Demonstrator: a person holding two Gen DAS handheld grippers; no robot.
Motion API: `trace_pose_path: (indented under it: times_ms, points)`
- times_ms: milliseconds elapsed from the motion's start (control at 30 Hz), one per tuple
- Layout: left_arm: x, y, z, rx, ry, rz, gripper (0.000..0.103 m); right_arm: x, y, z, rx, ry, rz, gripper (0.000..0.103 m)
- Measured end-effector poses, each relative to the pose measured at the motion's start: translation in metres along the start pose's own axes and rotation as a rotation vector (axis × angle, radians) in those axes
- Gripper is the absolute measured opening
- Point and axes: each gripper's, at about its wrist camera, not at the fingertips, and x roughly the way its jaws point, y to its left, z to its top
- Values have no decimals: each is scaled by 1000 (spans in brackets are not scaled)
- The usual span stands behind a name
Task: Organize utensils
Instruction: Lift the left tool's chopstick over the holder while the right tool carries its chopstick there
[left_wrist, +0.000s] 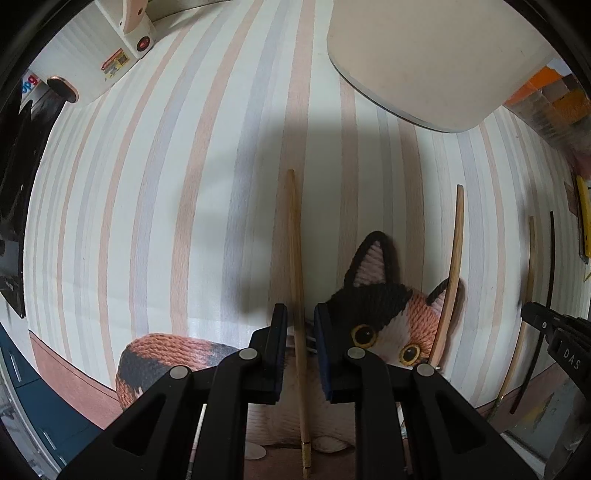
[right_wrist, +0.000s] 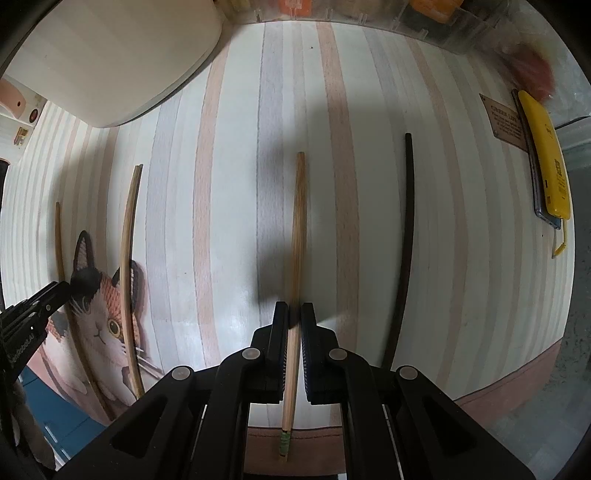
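Striped mat (left_wrist: 166, 184), sticker (left_wrist: 115, 63) unreadable

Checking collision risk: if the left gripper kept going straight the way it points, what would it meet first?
Probably the light wooden chopstick lying between the left gripper's parted fingers, then the striped mat beneath; depth is unclear.

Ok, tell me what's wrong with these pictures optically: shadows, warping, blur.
Left wrist view: a broad soft shadow darkens the striped mat, and the fisheye bows the straight chopsticks near the edge. Right wrist view: the same bowing on the dark chopstick, a shadow around the held chopstick, and a blurred reddish smear at top right.
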Motion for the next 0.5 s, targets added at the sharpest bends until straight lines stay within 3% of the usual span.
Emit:
trace_pose_path:
  times_ms: [133,267,367,500]
  points:
    - [1,-3,0,3,-8,8,14,1,5,-1,-11,-8,-20,8]
    - [1,-1,1,-26,-22,29,4,0,6,-7,2,-18,-18,7]
    - [-13,2,0,-30,-76,56,4,-6,-2,-9,31,-47,21,7]
    - [-45,6,-2,-30,-174,55,4,-37,-7,-12,52,-150,49,7]
